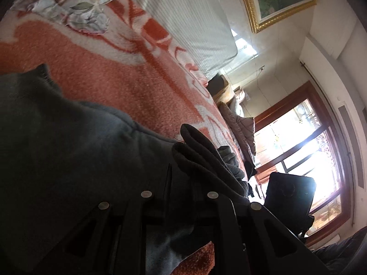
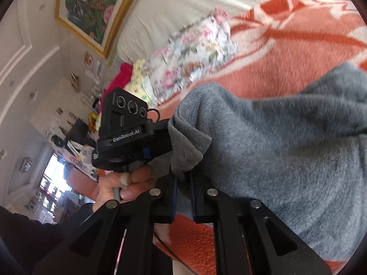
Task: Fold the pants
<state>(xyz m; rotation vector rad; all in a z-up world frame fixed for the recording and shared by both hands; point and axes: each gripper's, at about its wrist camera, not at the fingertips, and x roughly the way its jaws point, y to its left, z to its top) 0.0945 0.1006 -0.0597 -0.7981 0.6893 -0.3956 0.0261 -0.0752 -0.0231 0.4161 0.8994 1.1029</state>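
Grey fleece pants (image 1: 68,149) hang over an orange-and-white blanket (image 1: 114,80) on a bed. In the left wrist view my left gripper (image 1: 181,176) is shut on a folded dark hem of the pants, and cloth covers most of its fingers. In the right wrist view the pants (image 2: 275,149) fill the right half. My right gripper (image 2: 183,178) is shut on a thick edge of them. The left gripper's black body (image 2: 128,133) is close by on the left, held by a hand (image 2: 121,185), its tips buried in the same edge of cloth.
A floral quilt (image 2: 195,52) lies on the blanket (image 2: 286,52) near a white headboard (image 1: 183,23). A gold-framed painting (image 2: 91,6) hangs on the wall. A bright window (image 1: 309,149) and piled clothes (image 1: 243,126) are beyond the bed. An orange leather-like edge (image 2: 195,240) is below my right gripper.
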